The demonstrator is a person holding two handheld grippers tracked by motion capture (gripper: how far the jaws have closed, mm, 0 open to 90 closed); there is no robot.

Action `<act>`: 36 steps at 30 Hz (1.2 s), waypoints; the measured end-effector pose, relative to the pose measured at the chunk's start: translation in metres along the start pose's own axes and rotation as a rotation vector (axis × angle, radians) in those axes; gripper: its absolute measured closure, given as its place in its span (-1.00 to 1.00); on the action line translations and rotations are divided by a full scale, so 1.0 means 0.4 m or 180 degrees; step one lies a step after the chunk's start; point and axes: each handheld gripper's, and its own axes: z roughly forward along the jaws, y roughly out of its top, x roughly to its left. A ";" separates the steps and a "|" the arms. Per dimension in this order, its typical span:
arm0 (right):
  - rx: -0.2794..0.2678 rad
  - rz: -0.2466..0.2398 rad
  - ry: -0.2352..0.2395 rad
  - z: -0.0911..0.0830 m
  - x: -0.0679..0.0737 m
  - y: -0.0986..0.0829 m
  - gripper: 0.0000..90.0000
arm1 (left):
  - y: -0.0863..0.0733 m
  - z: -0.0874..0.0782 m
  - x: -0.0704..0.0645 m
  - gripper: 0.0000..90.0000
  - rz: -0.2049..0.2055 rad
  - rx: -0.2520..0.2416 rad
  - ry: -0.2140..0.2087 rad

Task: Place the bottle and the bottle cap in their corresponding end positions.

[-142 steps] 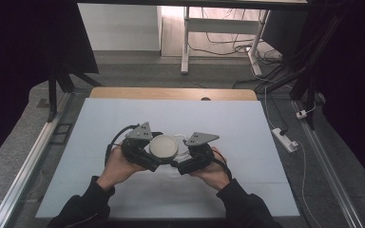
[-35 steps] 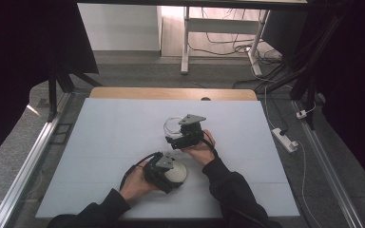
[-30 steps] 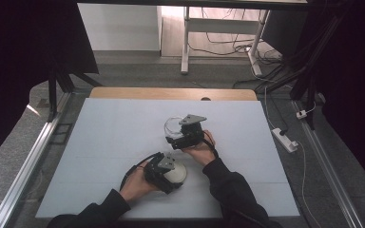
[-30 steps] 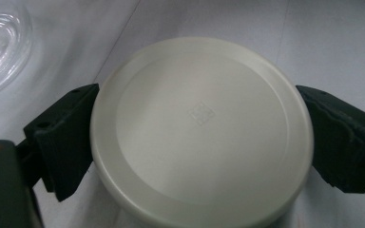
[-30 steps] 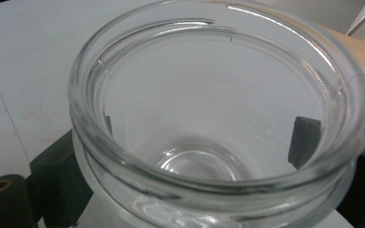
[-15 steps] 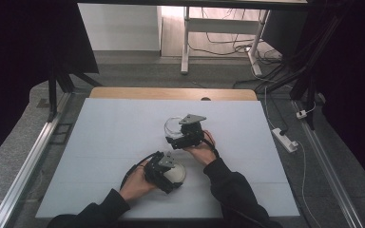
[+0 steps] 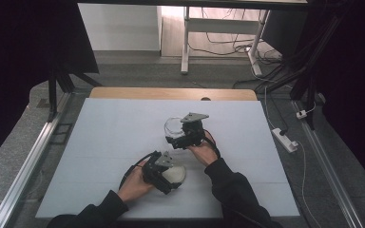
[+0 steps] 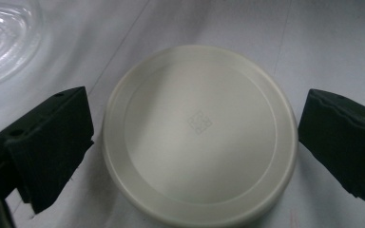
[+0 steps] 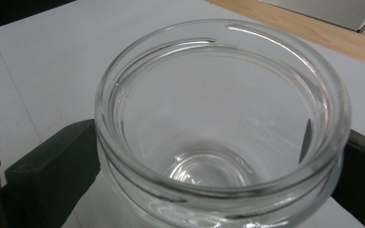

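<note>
Lid [image 8: 199, 133] is flat on the white table [image 7: 104, 133], near edge, your left side; glass jar [image 9: 218, 128] stands upright further out toward table centre, well apart from it.

Left gripper [image 7: 167, 172]: your jaws are spread wide with the lid lying between them. In the left gripper view the cream lid sits centred in the gap. The left finger [image 8: 47, 147] is just beside the lid's rim, maybe grazing it; I can't tell if there's contact. The right finger [image 8: 344, 142] is clear of the rim, with a sliver of table showing between them. So you're straddling the lid, not clamping it. Lid faces up with the small square mark [image 8: 199, 122] in its middle. A piece of the jar's glass shows at that view's top left corner.

Right gripper [image 7: 175, 137]: your jaws flank the jar, one on each side below the threaded neck. In the right gripper view both dark fingers [image 9: 52, 166] press against the glass wall, so you're gripping the jar. Its mouth is open, it's empty, and you can see straight down to the base. The jar sits deep between the fingers, rim above them.

High view: your right hand [image 7: 204, 149] holds its gripper angled toward the jar; left hand [image 7: 135, 187] sits behind the lid.
</note>
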 end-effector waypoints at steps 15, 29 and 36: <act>0.0076 0.0047 0.0003 -0.044 0.008 -0.011 -1.00 | -0.002 -0.044 0.006 -1.00 -0.0231 -0.0266 -0.0157; 0.0077 0.0050 0.0027 -0.090 0.021 -0.024 -1.00 | -0.014 -0.096 0.007 -1.00 -0.0263 -0.0377 -0.0162; 0.0111 0.0037 0.0046 -0.116 0.045 -0.031 -1.00 | -0.022 -0.135 0.014 -1.00 -0.0343 -0.0473 -0.0138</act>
